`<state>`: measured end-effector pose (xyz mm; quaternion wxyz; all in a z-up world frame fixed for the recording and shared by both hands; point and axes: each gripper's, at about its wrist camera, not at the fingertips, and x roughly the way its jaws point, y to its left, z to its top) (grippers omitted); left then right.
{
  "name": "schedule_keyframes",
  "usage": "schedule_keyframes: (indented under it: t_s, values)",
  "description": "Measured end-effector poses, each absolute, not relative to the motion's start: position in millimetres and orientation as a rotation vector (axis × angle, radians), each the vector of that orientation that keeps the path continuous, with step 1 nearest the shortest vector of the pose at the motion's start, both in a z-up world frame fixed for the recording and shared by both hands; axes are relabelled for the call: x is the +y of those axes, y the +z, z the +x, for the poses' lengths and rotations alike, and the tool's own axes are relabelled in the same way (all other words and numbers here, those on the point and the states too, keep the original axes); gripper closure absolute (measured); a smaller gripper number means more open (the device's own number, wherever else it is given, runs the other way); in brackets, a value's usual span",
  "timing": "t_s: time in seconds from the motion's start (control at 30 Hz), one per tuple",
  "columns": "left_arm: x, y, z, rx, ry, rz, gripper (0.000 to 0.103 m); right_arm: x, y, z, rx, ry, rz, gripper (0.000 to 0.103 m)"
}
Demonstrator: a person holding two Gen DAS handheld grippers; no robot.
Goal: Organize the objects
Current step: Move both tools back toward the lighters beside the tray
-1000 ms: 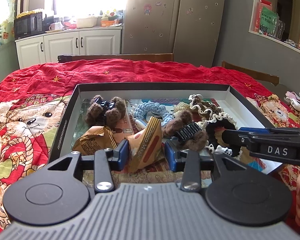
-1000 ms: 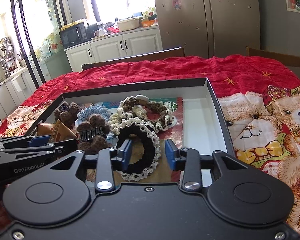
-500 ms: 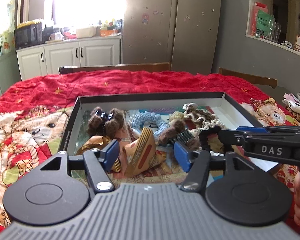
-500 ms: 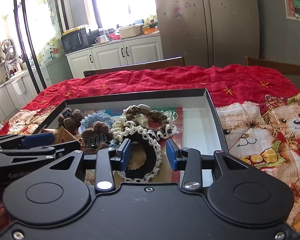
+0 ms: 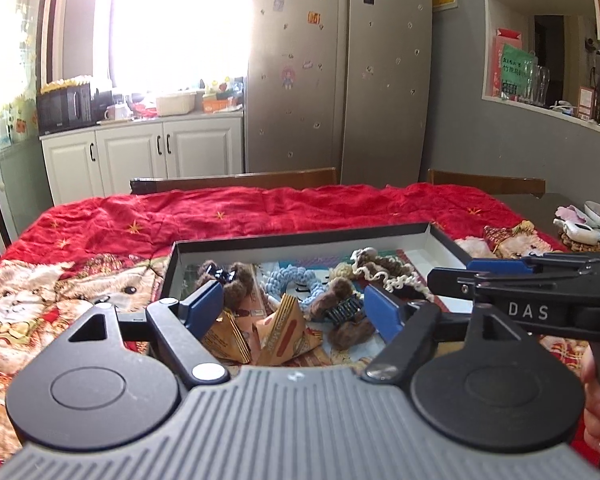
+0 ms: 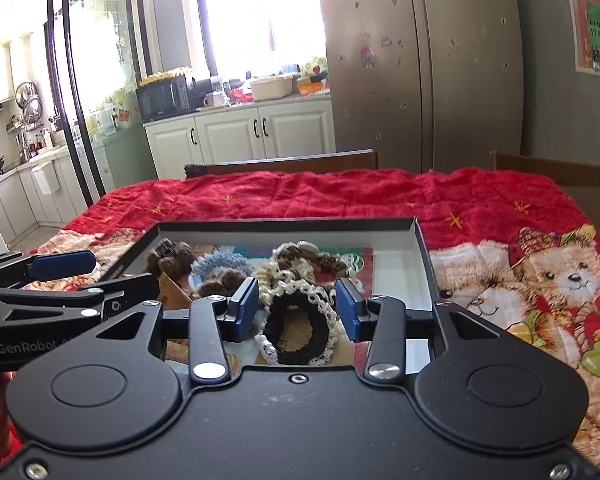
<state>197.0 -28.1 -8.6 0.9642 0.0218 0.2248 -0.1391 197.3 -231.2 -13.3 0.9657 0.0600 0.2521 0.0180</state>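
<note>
A black-rimmed box (image 5: 300, 238) lies on the red cloth and holds several hair ties and clips. My left gripper (image 5: 292, 310) hovers over its near left part, jaws opening wide. An orange triangular packet (image 5: 286, 330) lies below them in the box, untouched, with a second packet (image 5: 224, 336) beside it. My right gripper (image 6: 297, 308) is over the box (image 6: 284, 224) too, its jaws also opening. The black scrunchie with cream lace trim (image 6: 300, 332) lies between the pads, which stand clear of it. Each gripper shows side-on in the other's view: the right gripper (image 5: 460, 274) and the left gripper (image 6: 100, 274).
Brown fuzzy clips (image 5: 236, 280), a blue knitted scrunchie (image 5: 296, 282) and cream lace ties (image 6: 288, 276) crowd the box's middle. Its right end (image 6: 392, 276) is bare white. A bear-print blanket (image 6: 540, 280) covers the table. Chair backs (image 5: 236, 180) stand behind, and small white items (image 5: 588, 228) lie far right.
Both grippers rose and drew back from the box. The left jaws spread wide off the orange packet, which stays in the box. The right jaws widened around the black scrunchie.
</note>
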Motion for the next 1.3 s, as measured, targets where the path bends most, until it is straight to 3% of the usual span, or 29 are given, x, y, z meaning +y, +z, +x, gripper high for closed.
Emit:
schedule_keyframes:
  t_s: [0.63,1.3]
  values:
    - [-13,27,115,0.350,-0.332,0.114,0.000,-212,33,113,0.432,0.083,0.087,0.052]
    - [-5,-41,92,0.490,-0.428,0.173,0.000,-185,-25,63,0.525,0.067,0.016,0.049]
